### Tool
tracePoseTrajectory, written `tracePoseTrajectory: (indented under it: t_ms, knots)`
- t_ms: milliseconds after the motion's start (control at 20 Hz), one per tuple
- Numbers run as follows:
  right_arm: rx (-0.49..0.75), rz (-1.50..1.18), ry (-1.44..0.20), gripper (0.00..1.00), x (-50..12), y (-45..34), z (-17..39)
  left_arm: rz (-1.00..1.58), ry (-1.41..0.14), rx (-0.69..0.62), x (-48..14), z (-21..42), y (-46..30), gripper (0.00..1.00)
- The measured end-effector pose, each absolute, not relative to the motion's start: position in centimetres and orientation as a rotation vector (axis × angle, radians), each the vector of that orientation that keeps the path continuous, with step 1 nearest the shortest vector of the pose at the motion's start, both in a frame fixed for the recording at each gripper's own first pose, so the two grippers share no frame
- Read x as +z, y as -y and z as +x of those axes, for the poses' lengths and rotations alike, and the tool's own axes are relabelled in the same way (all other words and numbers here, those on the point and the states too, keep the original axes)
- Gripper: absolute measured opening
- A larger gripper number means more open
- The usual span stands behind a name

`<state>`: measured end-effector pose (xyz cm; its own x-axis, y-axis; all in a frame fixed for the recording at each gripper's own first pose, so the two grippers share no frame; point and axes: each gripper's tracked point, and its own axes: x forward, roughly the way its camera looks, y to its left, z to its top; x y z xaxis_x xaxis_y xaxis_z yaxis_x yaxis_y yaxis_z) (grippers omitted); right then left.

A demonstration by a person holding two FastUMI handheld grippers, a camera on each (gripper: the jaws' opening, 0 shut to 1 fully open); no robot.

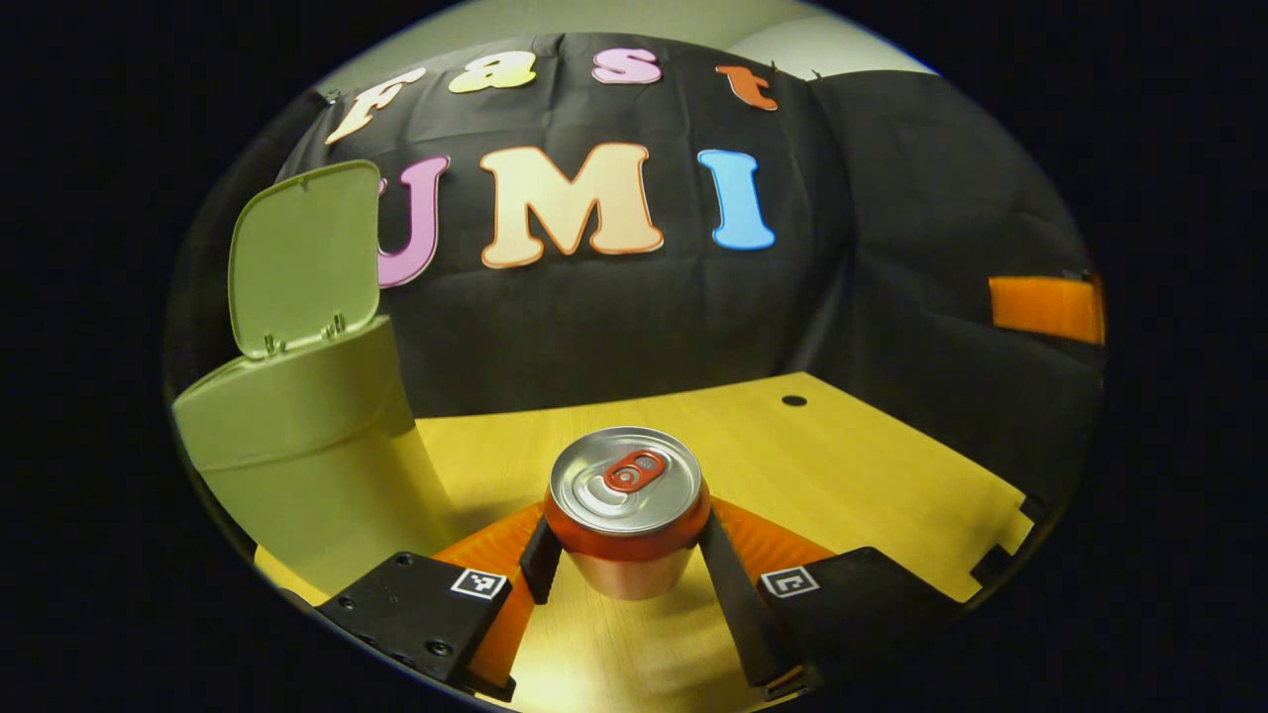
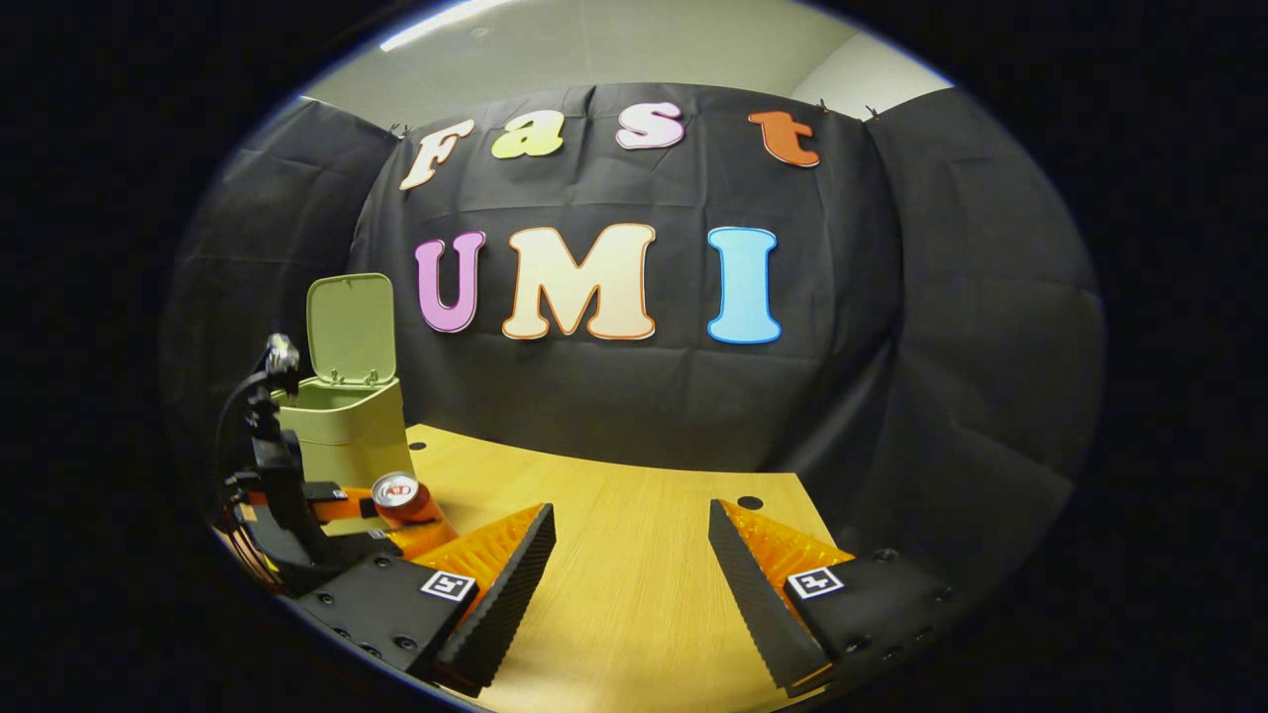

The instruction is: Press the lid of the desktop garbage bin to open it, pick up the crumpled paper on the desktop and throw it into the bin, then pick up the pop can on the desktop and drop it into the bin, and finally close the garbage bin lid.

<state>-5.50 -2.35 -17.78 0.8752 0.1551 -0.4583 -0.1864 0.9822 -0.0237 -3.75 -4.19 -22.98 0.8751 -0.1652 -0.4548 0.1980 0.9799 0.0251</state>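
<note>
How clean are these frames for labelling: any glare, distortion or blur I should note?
Left gripper view: glare on the pop can top, bin bowed by the fisheye, left gripper sharp. Right gripper view: ceiling light streak at top, table edge curved, right gripper sharp, can small.

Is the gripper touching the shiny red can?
Touching. In the left gripper view, both fingers of the left gripper press against opposite sides of the red aluminium pop can, which appears lifted off the wooden table.
</note>
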Motion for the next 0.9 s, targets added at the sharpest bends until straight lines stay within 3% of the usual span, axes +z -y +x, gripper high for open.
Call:
tracePoseTrajectory:
  t_ms: [600,900]
  knots:
    - [0.173,-0.034,-0.479,0.98,-18.7,1.2,-5.2,0.071,-0.180,-0.060,-9.0,2.9,-2.4,0.77]
    - [0.195,-0.026,-0.507,0.98,-20.1,-0.1,-5.3,0.103,-0.162,0.090,-7.9,2.6,-9.5,0.77]
